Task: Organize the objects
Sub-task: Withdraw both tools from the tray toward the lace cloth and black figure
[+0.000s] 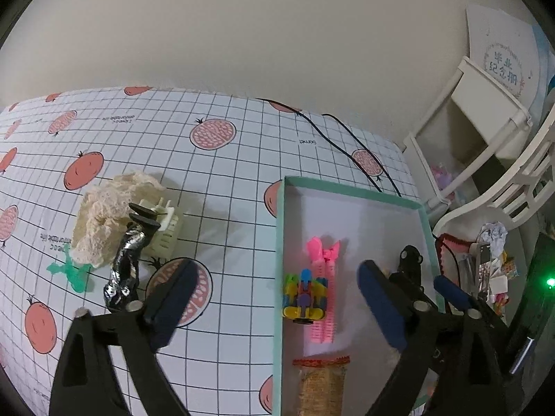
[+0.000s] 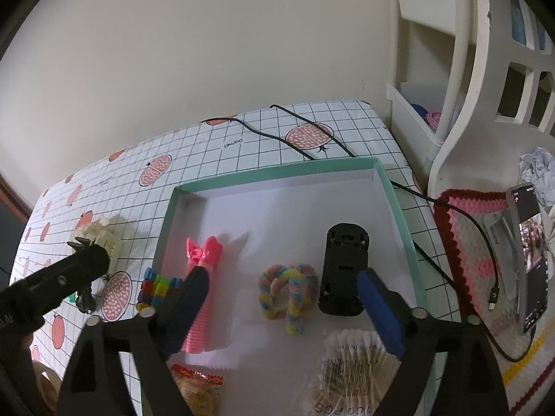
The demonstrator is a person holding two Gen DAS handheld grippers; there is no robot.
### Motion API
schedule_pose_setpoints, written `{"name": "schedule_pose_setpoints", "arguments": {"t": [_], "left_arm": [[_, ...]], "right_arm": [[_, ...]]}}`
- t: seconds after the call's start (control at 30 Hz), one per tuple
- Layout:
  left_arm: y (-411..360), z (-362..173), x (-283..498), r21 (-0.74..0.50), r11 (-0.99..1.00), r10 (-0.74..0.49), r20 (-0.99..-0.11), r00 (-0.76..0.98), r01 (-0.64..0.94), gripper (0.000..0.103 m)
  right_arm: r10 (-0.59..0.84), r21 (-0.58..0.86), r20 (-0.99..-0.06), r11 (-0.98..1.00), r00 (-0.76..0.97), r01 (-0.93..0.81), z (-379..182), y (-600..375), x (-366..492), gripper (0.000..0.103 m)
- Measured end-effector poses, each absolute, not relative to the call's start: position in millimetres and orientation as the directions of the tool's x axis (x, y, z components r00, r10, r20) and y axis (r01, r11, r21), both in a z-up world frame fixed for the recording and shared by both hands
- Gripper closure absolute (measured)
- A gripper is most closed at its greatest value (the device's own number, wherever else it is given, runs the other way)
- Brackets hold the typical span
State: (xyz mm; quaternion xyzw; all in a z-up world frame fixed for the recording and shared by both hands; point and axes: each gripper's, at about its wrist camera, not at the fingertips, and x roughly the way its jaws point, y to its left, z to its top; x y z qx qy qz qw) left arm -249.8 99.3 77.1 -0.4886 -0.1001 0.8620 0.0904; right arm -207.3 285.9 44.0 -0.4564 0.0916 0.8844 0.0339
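Left gripper [image 1: 277, 298]: fingers wide, empty. Foil-wrapped piece [image 1: 125, 270] lies on the bench just beyond and outside its left finger, long axis roughly along the fingers, outside the tray [image 1: 280, 242]. Right gripper [image 2: 282, 306] (also wide, empty) hangs over the tray, farther off.

Count, items in teal tray [image 2: 399, 201]: 1 pink hair clip [image 2: 204, 277], 1 multicolour block toy [image 1: 305, 291], 1 pastel braided hair tie [image 2: 288, 294], 1 black toy car [image 2: 343, 270], 1 pack cotton swabs [image 2: 353, 364], 1 red-edged snack packet [image 1: 321, 384].

On tablecloth [image 1: 225, 180], outside tray: 1 cream lace cloth [image 1: 107, 215], 1 cream plastic clip [image 1: 166, 228], 1 foil-wrapped item [image 1: 125, 277], 1 green plastic piece [image 1: 71, 272].

Off table: 1 phone [image 2: 530, 260], 2 black cables [image 2: 305, 135].
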Motion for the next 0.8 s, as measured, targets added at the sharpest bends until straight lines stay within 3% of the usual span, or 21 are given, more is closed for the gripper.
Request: {"name": "schedule_pose_setpoints", "arguments": {"t": [0.2, 0.8], "left_arm": [[98, 80, -249, -0.243, -0.969, 0.233, -0.822, -0.52, -0.049, 0.0], [83, 96, -249, -0.243, -0.969, 0.232, -0.819, -0.525, -0.048, 0.0]], "right_arm": [[-0.025, 0.136, -0.809, -0.98, -0.587, -0.146, 44, 287, -207, 0.0], [-0.02, 0.148, -0.821, -0.973, -0.57, -0.18, 58, 287, -208, 0.0]]}}
